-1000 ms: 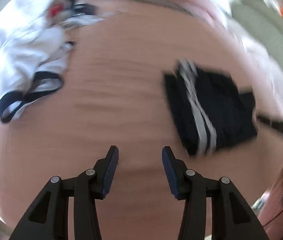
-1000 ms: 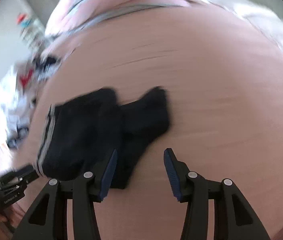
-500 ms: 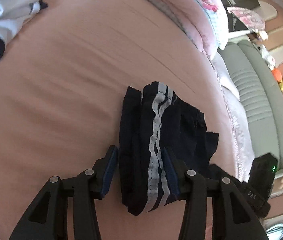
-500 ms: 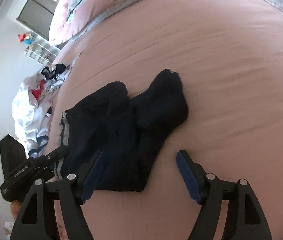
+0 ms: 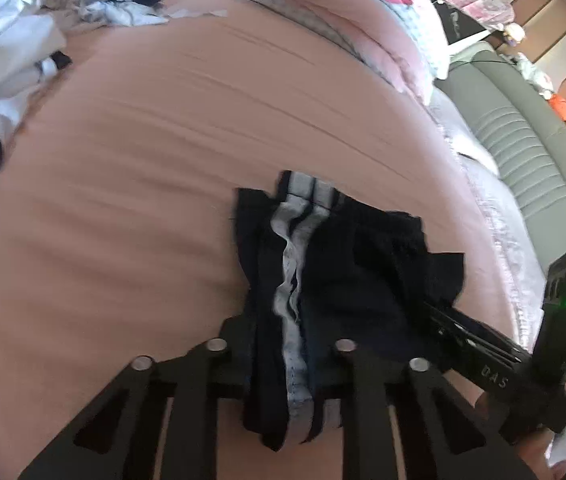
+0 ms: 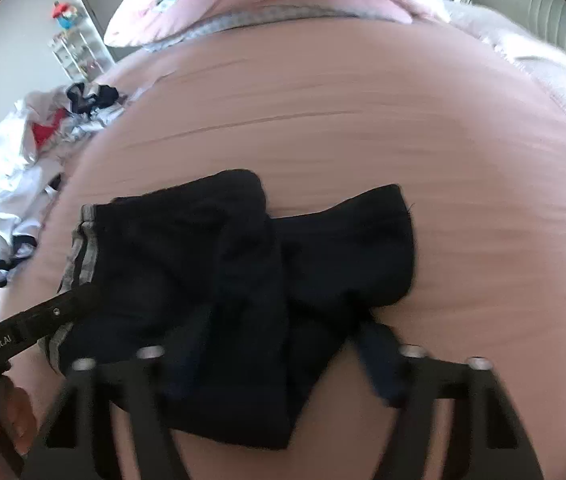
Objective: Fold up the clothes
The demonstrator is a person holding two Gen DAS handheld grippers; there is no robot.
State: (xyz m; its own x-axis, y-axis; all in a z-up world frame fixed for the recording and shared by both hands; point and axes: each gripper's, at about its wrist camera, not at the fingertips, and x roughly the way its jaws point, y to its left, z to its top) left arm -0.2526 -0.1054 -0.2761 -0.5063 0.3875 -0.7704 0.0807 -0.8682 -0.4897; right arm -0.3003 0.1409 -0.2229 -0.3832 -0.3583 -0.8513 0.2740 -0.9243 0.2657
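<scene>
Dark navy shorts (image 5: 347, 264) with grey side stripes lie crumpled on the pink bed sheet (image 5: 131, 184). In the left wrist view my left gripper (image 5: 283, 364) has its jaws close on either side of the striped edge, which fills the gap between them. In the right wrist view the shorts (image 6: 243, 264) lie under my right gripper (image 6: 275, 364), whose jaws stand wide apart over the near dark edge. The left gripper's body (image 6: 23, 332) enters that view from the left at the striped side. The right gripper's body (image 5: 523, 352) shows at the right of the left view.
A heap of white and dark clothes (image 5: 11, 64) lies at the far left of the bed, also in the right wrist view (image 6: 27, 168). Pink pillows (image 5: 363, 20) and a grey padded headboard (image 5: 523, 152) bound the far side. A shelf (image 6: 79, 52) stands beyond.
Both grippers have come down onto the shorts. The left jaws have narrowed around the striped edge. The right jaws stay wide, now over the dark near edge.
</scene>
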